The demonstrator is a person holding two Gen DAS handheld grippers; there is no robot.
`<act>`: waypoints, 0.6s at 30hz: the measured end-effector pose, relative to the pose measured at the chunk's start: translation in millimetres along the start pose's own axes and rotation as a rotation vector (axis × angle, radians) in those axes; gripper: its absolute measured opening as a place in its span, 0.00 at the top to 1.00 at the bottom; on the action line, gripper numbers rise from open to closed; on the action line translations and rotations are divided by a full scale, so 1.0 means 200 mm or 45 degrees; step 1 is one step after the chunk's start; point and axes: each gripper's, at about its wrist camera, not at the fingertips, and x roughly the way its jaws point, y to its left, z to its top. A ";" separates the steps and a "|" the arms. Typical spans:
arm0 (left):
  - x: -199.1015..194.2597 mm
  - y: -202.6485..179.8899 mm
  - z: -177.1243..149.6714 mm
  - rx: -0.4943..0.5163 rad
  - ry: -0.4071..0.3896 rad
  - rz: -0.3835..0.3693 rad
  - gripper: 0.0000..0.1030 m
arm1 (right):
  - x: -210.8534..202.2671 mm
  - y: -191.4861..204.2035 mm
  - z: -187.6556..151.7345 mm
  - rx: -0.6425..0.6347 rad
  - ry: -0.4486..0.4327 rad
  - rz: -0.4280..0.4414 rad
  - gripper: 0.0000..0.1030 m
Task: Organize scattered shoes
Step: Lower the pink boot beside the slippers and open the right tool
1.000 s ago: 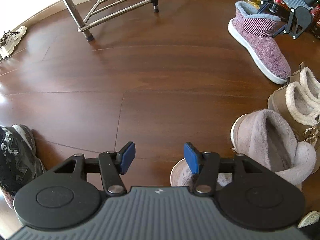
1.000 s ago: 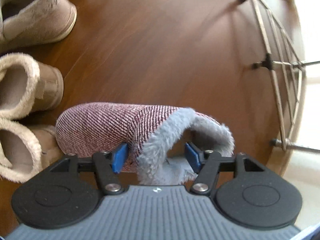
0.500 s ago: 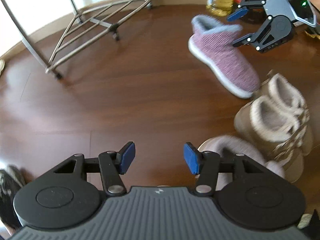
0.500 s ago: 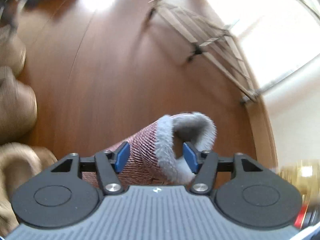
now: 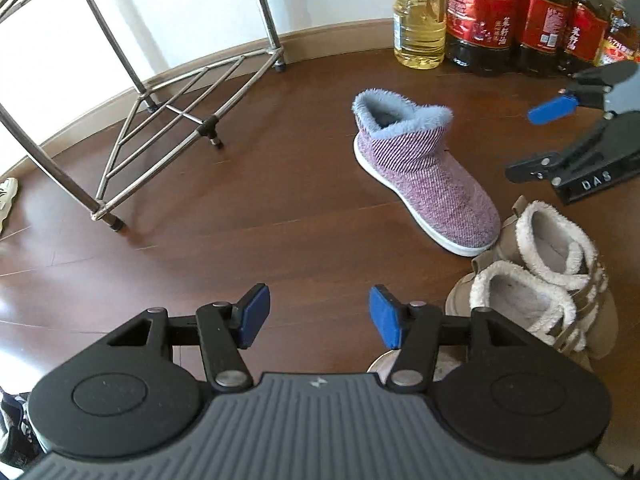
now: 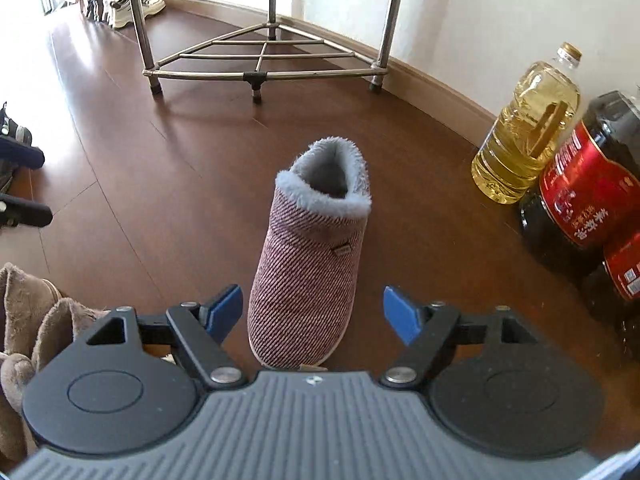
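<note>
A purple striped boot slipper [image 5: 424,176] with a grey fleece cuff stands upright on the wooden floor, its toe beside a pair of tan fleece-lined boots [image 5: 536,280]. In the right wrist view the slipper [image 6: 312,256] points its toe at my right gripper [image 6: 314,310]. That gripper's jaws are opening, the toe lies between them and neither pad touches it. The right gripper [image 5: 540,140] also shows at the right edge of the left wrist view. My left gripper [image 5: 318,318] hangs open over bare floor, holding nothing. A pale fuzzy slipper [image 5: 378,366] peeks out under it.
A steel rack [image 5: 168,108] stands by the wall on thin legs. A yellow oil bottle [image 6: 524,132] and dark red-labelled bottles [image 6: 580,200] line the wall on the right. White sneakers [image 6: 132,8] sit far back; dark sneakers [image 6: 12,136] lie at the left edge.
My right gripper has let go of the purple slipper's cuff, rolled level and drawn back toward its toe. The slipper now stands free on the floor. My left gripper lifted and swung toward the wall.
</note>
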 end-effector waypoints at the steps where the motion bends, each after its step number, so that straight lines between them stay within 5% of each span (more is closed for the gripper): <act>1: -0.01 -0.01 -0.01 -0.001 0.011 -0.004 0.42 | -0.01 0.01 -0.02 0.029 0.003 -0.003 0.27; 10: -0.13 -0.12 -0.16 -0.001 0.035 -0.069 0.42 | -0.21 0.10 -0.28 0.085 0.033 0.026 0.27; 18: -0.23 -0.02 -0.31 -0.008 -0.017 -0.114 0.41 | -0.32 0.26 -0.32 0.063 0.033 0.014 0.27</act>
